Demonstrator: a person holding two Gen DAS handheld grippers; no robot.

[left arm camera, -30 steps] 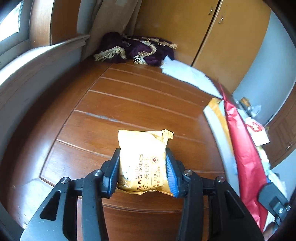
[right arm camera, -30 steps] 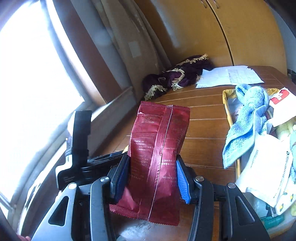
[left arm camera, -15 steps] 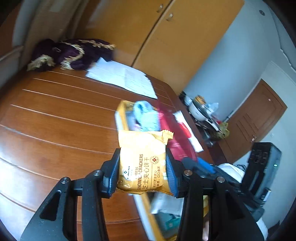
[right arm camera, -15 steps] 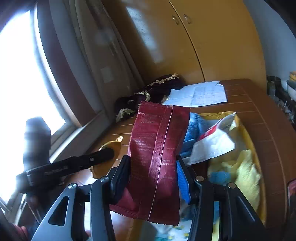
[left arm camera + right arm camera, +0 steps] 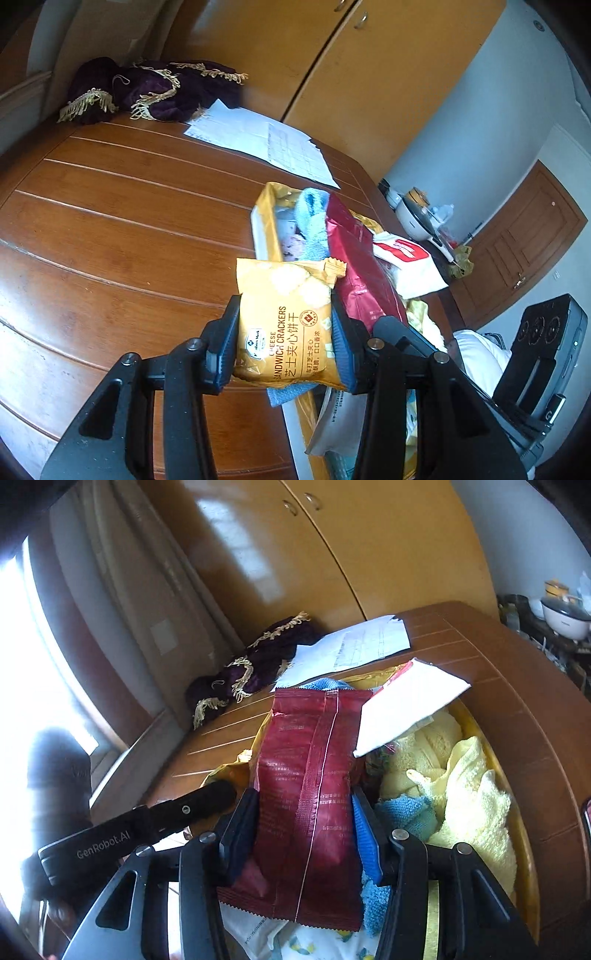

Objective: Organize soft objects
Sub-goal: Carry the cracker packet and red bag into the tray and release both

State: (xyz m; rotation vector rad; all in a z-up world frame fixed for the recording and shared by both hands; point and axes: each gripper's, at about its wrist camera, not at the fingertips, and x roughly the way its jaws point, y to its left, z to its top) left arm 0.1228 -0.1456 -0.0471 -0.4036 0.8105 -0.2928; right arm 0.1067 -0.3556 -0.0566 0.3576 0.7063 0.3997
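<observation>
With the left hand-held gripper (image 5: 284,338) clamping the yellow foil cracker packet (image 5: 286,325) and the right hand-held gripper (image 5: 303,830) pinching the dark red foil pouch (image 5: 310,794), each should probably release only once directly above the yellow-rimmed tray (image 5: 517,812) ahead.

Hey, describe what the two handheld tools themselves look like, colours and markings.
Both are black, with triangular cut-out arms and silver screws. The left tool and right tool each have one black pad and one blue ribbed pad. The left's body reads "GenRobot.AI" in the right view.

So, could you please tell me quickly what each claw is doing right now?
Left claw: closed on the yellow cracker packet.
Right claw: closed on the red packet.
</observation>
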